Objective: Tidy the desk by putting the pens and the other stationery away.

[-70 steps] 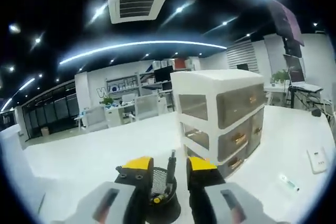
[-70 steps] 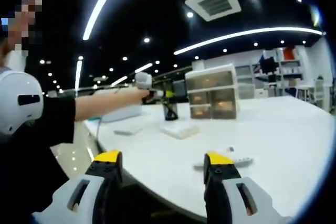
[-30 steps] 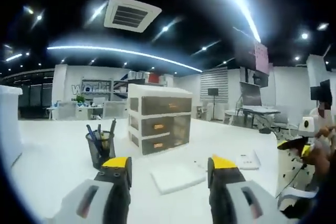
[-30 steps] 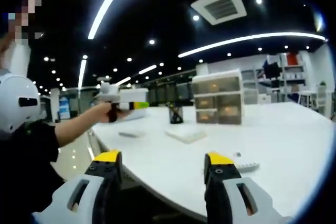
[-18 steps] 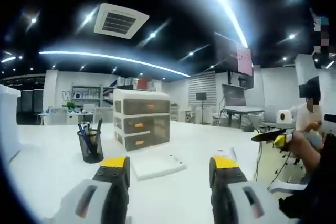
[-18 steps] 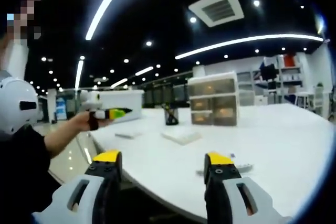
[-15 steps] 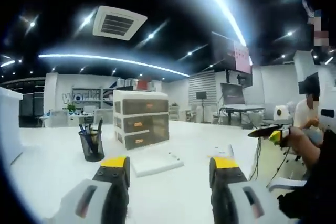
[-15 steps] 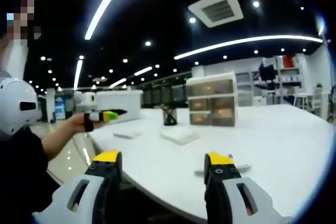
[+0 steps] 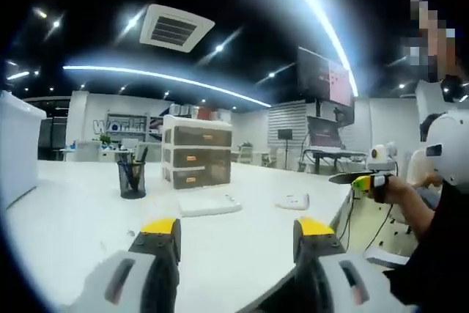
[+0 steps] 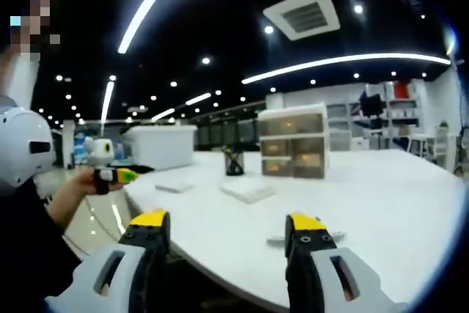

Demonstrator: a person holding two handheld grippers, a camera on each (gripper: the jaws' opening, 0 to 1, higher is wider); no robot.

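Note:
A black mesh pen holder [image 9: 132, 179] with several pens stands on the white desk [image 9: 88, 232], left of a white drawer unit [image 9: 196, 155]. A flat white pad [image 9: 209, 204] and a small white item [image 9: 293, 201] lie nearer. My left gripper [image 9: 237, 229] is open and holds nothing, back near the desk's edge. My right gripper [image 10: 229, 221] is open too, with nothing between its jaws, off the desk's front. From there I see the pen holder [image 10: 234, 162], drawer unit [image 10: 294, 141], pad [image 10: 249, 190] and a thin ruler-like strip [image 10: 304, 238].
A large white box [image 10: 163, 146] stands at the desk's far left, with a flat white piece [image 10: 174, 188] in front of it. The person's hand holds the left gripper [image 10: 110, 174] off the desk's corner. Office desks and shelves lie behind.
The left gripper has drawn back from the pen holder to the desk's edge and stayed open. The right gripper has hardly moved.

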